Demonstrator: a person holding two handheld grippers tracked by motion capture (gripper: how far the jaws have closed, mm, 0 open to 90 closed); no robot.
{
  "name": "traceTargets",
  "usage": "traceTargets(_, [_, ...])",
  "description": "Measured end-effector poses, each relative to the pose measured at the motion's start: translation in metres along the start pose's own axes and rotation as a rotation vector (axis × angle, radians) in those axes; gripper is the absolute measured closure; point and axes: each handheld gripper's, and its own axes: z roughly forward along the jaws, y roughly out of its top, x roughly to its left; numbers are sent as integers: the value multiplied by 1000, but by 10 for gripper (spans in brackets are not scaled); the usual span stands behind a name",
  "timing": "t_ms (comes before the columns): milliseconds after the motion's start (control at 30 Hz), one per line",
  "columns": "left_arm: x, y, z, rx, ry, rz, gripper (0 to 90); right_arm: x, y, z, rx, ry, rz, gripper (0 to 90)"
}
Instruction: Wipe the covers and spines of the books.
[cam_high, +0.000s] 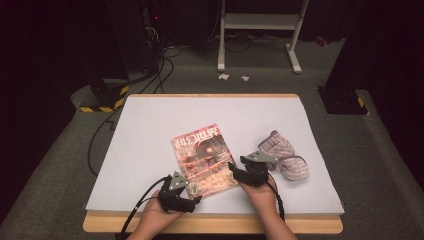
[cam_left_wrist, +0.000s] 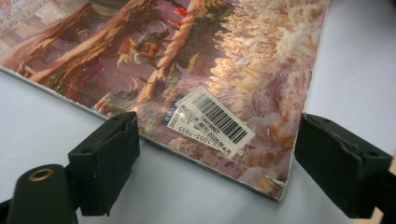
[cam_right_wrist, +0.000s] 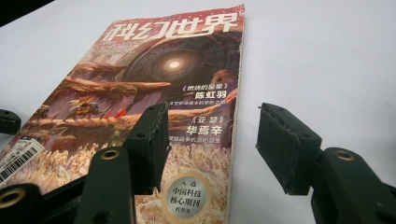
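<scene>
Magazine (cam_high: 204, 159) flat, cover up, slightly askew, in near middle of white tabletop (cam_high: 150, 130). Taken as landmark.

Left gripper (cam_high: 192, 202) at magazine's near-left corner, by the barcode sticker (cam_left_wrist: 216, 123). Jaws wide apart, straddling that corner in left gripper view; pads touching nothing, nothing held.

Right gripper (cam_high: 233, 167) at magazine's right edge, near the lower half. Jaws about half open, one over the cover, the other over bare tabletop beyond the edge; edge between them, no pinch, pads clear of paper.

Step in hand, judged: approach and lining-up on the magazine, both tools poised at its near end, no grip yet. Purpose not certain — a lift, a shift or an opening of the cover all possible.

Next move, judged: lower and close on the thin edge. Needs one pad under the paper and one above; flat lie on tabletop makes that awkward. Risk of pushing the magazine along instead of catching it.

Striped cloth (cam_high: 286, 155) bunched up right of magazine, just beyond right gripper, apart from magazine.

Beyond the table: grey carpet, trailing cables (cam_high: 160, 75) far left of magazine, white metal frame (cam_high: 257, 22) at the back. Room dark.
</scene>
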Motion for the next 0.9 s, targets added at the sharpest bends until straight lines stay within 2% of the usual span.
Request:
traceTargets(233, [4,0,-1,5,-16,11,153,-2,-2,2,21,2,1,461])
traceTargets(367, [13,-2,-5,9,-6,7,185,-2,-3,3,31,17,6,492])
traceTargets(600, [36,-9,-13,-9,20,-52,238,1,-5,8,80,41,8,511])
traceTargets(767, [45,-12,-17,-32,2,-100,354,4,-7,12,111,51,-1,519])
traceTargets(900, [50,-14,-19,-43,2,-112,443,9,-8,15,137,48,-20,536])
